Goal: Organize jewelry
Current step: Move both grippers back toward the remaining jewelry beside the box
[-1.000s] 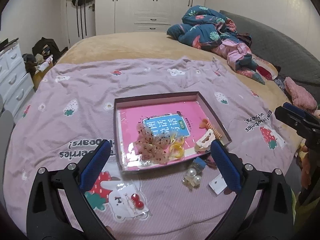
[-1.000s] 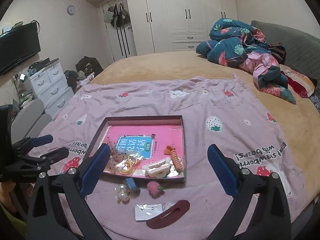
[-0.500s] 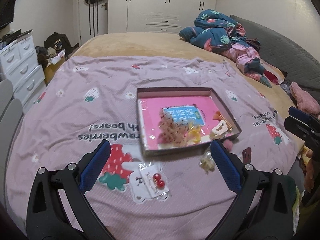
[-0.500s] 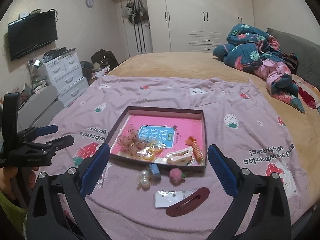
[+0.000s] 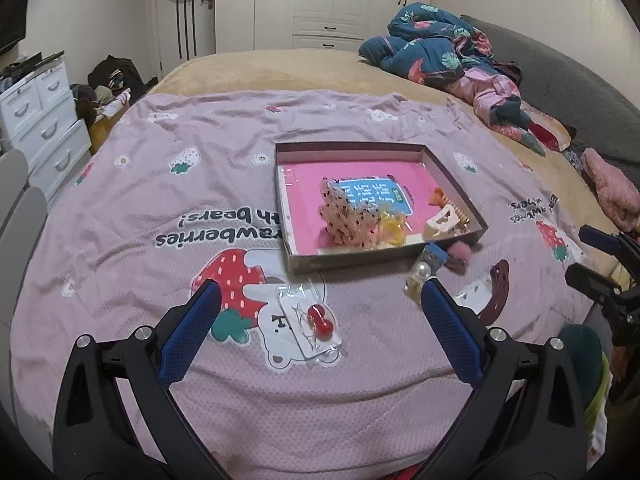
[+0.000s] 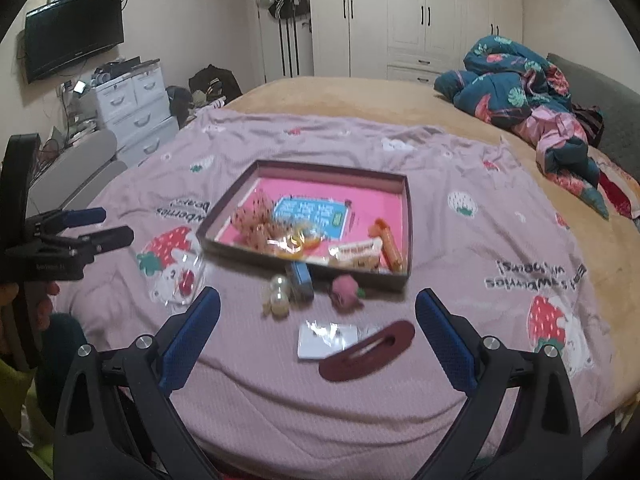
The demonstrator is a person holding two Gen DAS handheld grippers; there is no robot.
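Both tongs hover wide open and empty over the bed.
Left tongs (image 5: pixel 320 304) sit above a bagged red bow clip (image 5: pixel 318 320); right tongs (image 6: pixel 318 304) face a dark red hair clip (image 6: pixel 368 350), with pearls (image 6: pixel 278 294) just outside the shallow box (image 6: pixel 308 268) of hair accessories.

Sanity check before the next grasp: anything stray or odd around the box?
Yes. Several pieces lie loose on the blanket outside the box: pearl clip, blue clip, pink pompom, dark red hair clip, white card, and bagged cherry hair tie. Nothing looks damaged.
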